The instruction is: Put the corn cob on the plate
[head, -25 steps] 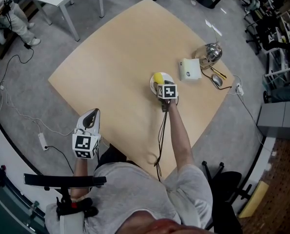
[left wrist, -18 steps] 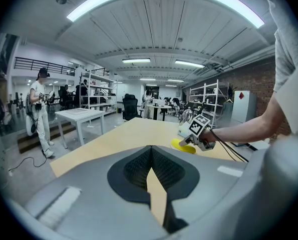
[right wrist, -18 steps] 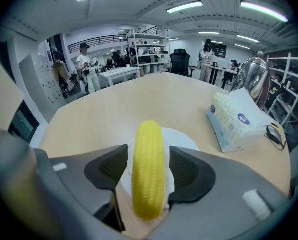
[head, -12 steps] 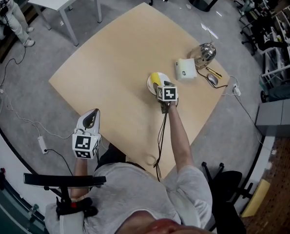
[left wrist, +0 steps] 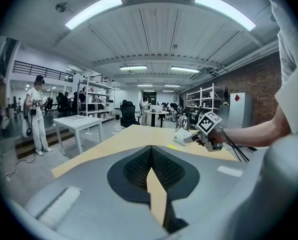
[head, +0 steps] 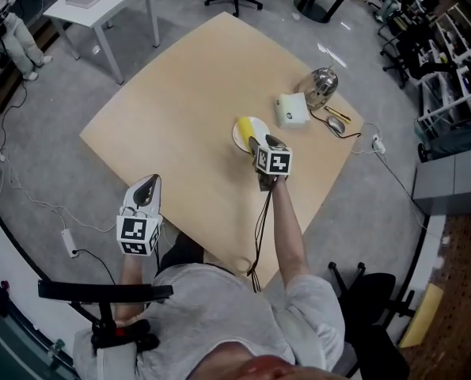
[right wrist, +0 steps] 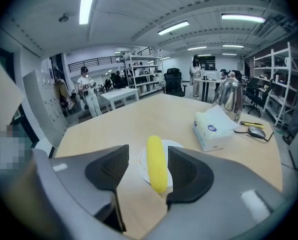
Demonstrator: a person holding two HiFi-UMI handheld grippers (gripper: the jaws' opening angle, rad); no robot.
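The corn cob (head: 244,127) lies on the plate (head: 259,123) — the right gripper (head: 255,142) should back off straight toward 5 o'clock. Its spread jaws, just narrowing a little, grip nothing. The left gripper (head: 148,187) has its jaws pressed together, empty.

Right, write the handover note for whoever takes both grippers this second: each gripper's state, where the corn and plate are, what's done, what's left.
Left gripper: shut, empty, held off at the near edge of the table, away from the work.
Right gripper: open, hovering just short of the plate. Its jaws have just been closing a little, but they press on nothing; the corn only shows through the gap.
Corn cob: lying across the plate, one end over the near rim.
Done: corn is on the plate and released.
Left: probably nothing but drawing the right gripper clear; nudge the cob inward if the overhang worries you.
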